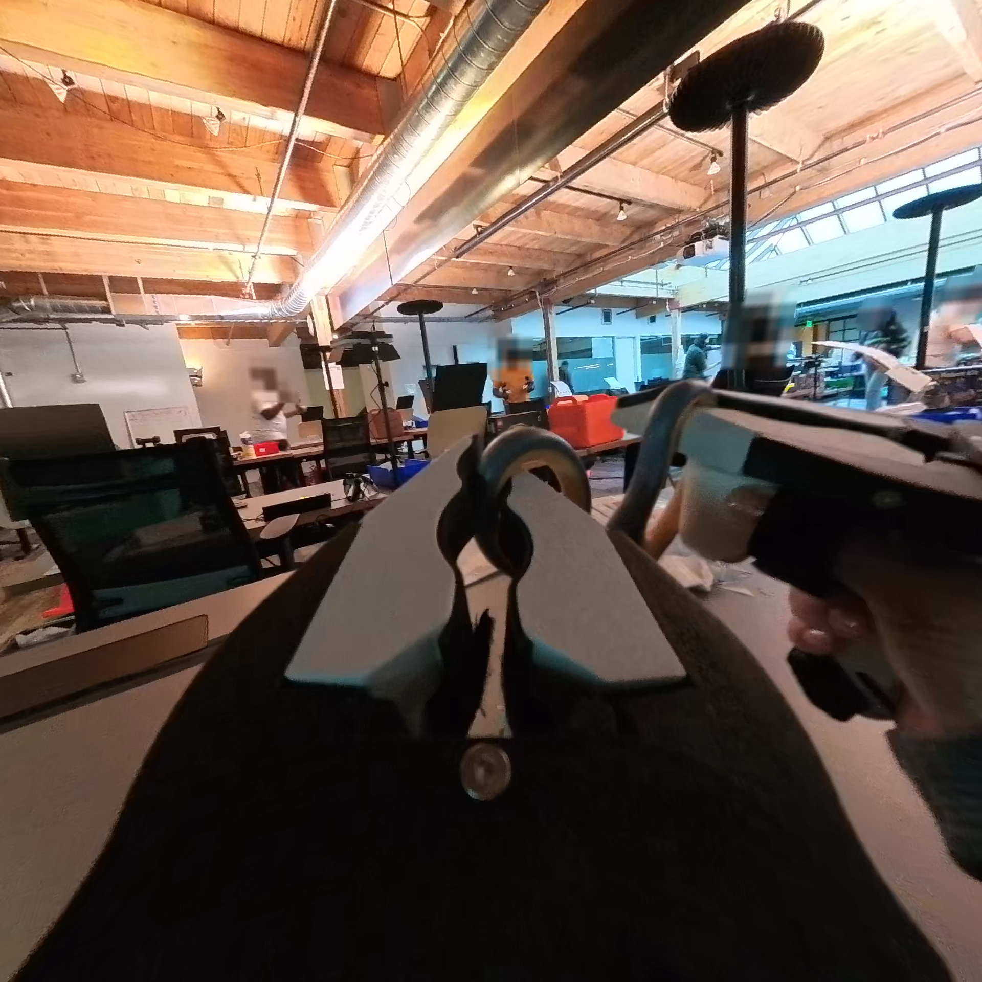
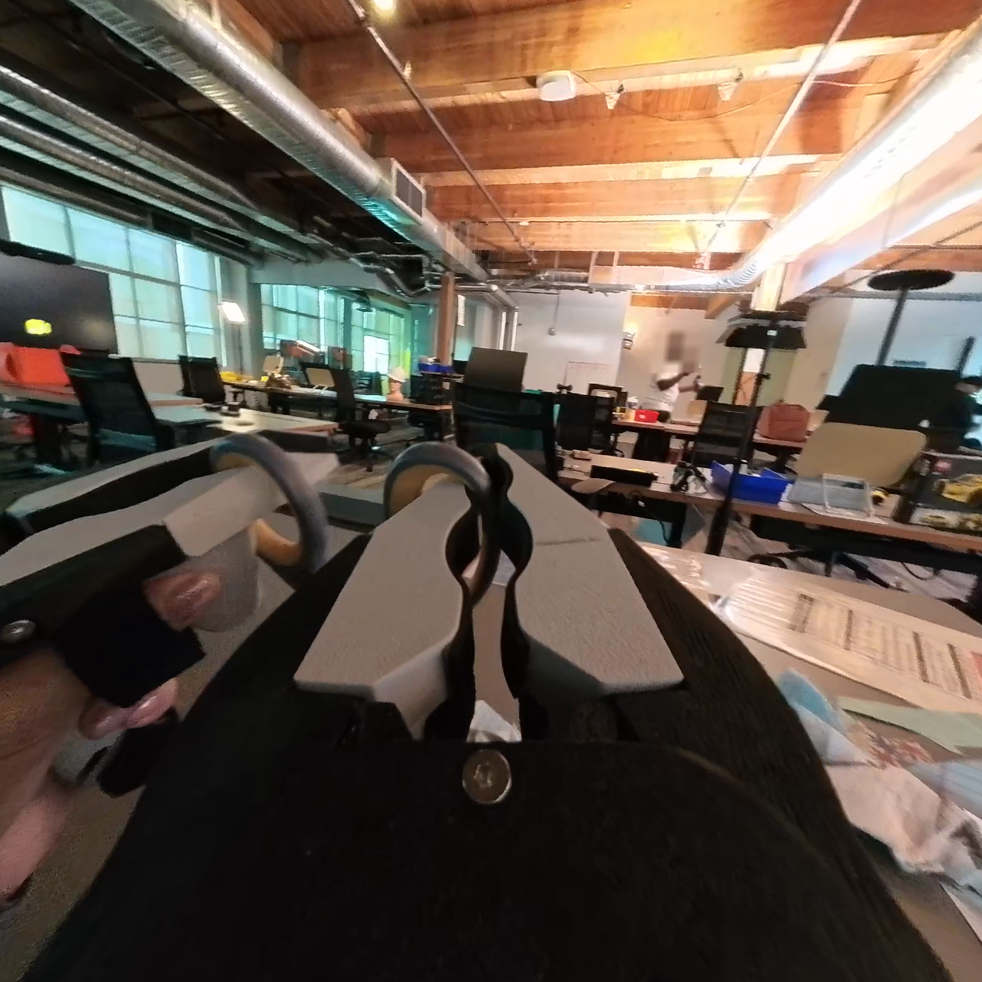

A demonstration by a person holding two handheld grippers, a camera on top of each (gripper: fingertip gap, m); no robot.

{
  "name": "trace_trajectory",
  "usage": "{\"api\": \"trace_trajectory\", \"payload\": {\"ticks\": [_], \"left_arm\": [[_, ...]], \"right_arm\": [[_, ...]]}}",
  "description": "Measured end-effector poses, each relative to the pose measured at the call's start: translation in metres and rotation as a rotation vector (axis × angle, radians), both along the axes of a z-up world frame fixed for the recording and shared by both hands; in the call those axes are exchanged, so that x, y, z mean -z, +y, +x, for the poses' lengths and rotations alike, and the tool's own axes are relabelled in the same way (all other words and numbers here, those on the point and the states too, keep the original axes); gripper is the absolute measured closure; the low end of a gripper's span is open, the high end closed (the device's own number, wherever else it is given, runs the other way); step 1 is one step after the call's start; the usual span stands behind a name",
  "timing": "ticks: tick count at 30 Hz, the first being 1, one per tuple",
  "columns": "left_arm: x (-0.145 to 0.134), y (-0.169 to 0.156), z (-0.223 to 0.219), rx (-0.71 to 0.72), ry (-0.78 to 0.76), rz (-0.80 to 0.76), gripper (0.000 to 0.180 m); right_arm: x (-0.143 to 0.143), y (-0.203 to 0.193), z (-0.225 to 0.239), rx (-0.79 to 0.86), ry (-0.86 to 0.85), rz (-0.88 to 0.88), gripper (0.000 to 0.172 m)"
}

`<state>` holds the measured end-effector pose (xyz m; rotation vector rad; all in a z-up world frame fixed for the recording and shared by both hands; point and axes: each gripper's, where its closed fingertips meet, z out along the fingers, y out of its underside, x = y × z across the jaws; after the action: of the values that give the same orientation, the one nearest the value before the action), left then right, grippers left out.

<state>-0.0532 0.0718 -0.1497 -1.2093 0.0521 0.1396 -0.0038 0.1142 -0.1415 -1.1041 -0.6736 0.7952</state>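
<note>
Scissors: 2 grey loop handles with tan lining, lifted above the worktop [image 2: 664, 563]; blades are not visible in either view.
Left gripper [image 1: 491, 481]: fingers [image 1: 409, 531] pressed together on one handle loop [image 1: 536, 451], which arches over the right fingertip.
Right gripper [image 2: 486, 486]: fingers [image 2: 563, 531] pinching the other handle loop [image 2: 436, 467], which curves off to the left.
Why held so: each gripper appears to take 1 loop, so the 2 handles can be worked against each other.
Hand [image 1: 829, 627]: wraps the right gripper's trigger grip.
Paper: printed sheets [image 2: 850, 632] and crumpled scraps lie on the worktop just right of the right gripper.
Room: chairs, desks, blue and red bins, people well apart.
</note>
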Motion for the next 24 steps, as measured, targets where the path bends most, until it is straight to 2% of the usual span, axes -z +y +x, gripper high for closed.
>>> {"api": "trace_trajectory", "payload": {"ticks": [5, 12, 18, 24], "left_arm": [[-0.004, -0.005, -0.016, -0.010, -0.059, 0.035, 0.180], [0.000, -0.007, -0.033, -0.049, -0.065, 0.038, 0.180], [0.000, -0.012, -0.039, -0.027, -0.062, 0.037, 0.180], [-0.013, -0.028, -0.037, 0.005, -0.016, 0.067, 0.180]], "right_arm": [[0.001, 0.024, 0.028, 0.055, 0.070, -0.065, 0.172], [0.003, 0.030, 0.035, 0.108, 0.043, -0.046, 0.172], [0.000, 0.029, 0.043, 0.128, 0.038, -0.013, 0.172], [-0.014, 0.008, 0.039, -0.008, 0.043, 0.061, 0.172]]}}
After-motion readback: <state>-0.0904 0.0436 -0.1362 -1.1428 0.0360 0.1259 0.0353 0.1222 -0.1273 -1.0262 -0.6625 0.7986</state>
